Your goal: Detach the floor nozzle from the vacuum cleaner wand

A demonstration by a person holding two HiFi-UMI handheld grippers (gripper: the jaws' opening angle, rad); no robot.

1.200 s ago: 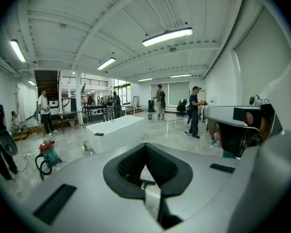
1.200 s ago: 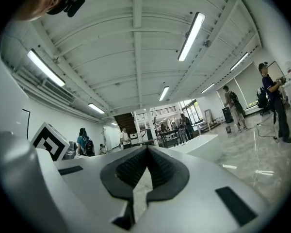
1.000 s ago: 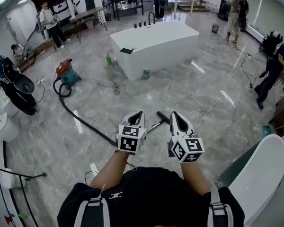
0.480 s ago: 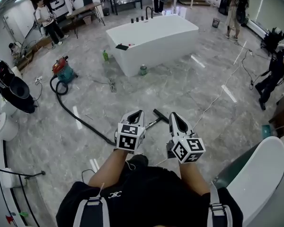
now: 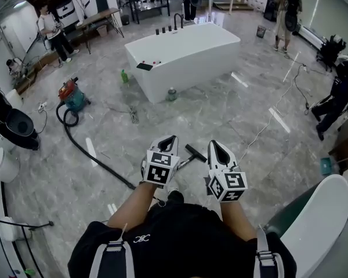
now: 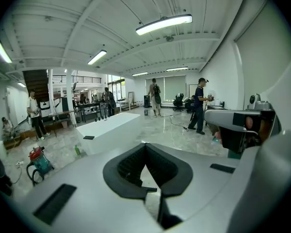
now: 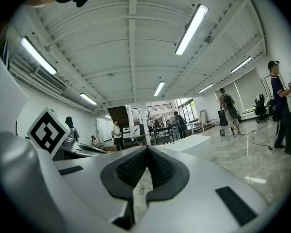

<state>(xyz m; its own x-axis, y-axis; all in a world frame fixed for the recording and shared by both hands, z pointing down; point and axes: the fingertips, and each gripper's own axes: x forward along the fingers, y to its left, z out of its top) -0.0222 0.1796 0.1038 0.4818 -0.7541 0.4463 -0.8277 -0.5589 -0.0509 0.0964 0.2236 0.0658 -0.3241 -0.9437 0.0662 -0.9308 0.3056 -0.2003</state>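
Over open floor (image 5: 243,114), left tongs (image 5: 170,138), right tongs (image 5: 214,144) both closed empty, floor nozzle (image 5: 195,153) ahead

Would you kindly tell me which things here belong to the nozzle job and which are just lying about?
Job: floor nozzle, wand, hose, vacuum cleaner, left claw and right claw, both shut.
Lying about: bathtub, green bottle, can.

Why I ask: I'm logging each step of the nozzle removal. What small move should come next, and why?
Probably lower the left gripper and the right gripper toward the floor nozzle. Both are shut and empty, held up in the air, while the nozzle lies on the floor between them, apparently joined to the wand.
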